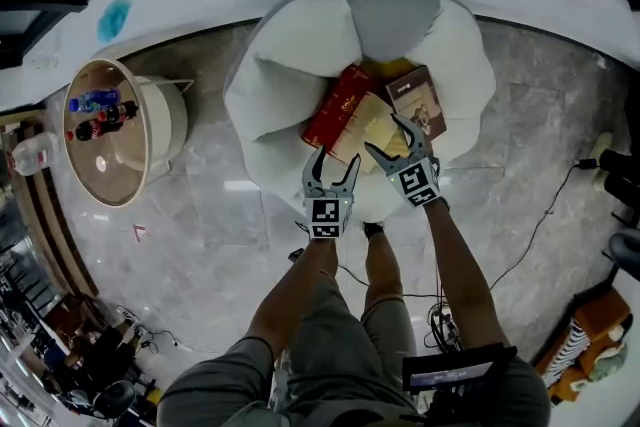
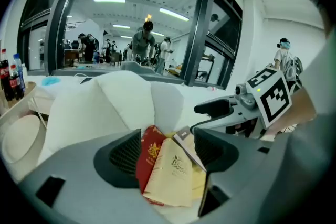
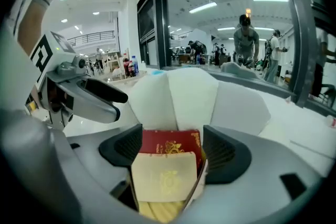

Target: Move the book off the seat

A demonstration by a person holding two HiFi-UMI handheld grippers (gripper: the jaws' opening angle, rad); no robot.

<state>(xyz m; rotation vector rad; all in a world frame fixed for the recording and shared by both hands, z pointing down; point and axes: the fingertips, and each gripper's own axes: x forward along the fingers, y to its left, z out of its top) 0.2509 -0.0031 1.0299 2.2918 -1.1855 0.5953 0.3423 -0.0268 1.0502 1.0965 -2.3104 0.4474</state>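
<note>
Both my grippers have their jaws apart and nothing in them. The left gripper [image 1: 335, 167] is at the seat's near edge, and the right gripper [image 1: 388, 139] is just beside it, over the pile.

What worries me first is the pile itself. The cream book [image 1: 362, 127] lies on top and overlaps the red book [image 1: 335, 105]. A bite taken too deep would likely catch two books at once. A shallow one could lift the cream book by one cover, so it fans open and drops.

The seat [image 1: 290, 45] looks like a soft, lobed cushion. I judge that pressing down on it will tilt the books and send them sliding toward its middle or off its near edge. The grippers are so close together that they could knock each other if both go for the same book. The brown book [image 1: 418, 100] sits on the pile's right side and could shift if the pile is nudged. The task also names a single book, and I cannot tell which one is meant.

Count:
- two grippers
- three books I am sure of (cream, red, brown), all in the middle of the seat
- a yellow thing [image 1: 385, 71] under them on the far side, which I cannot identify
- one seat
- one round stand [image 1: 165, 130] on the floor off the seat's left edge
- a few bottles [image 1: 100, 110] on the stand, too small to number
</note>
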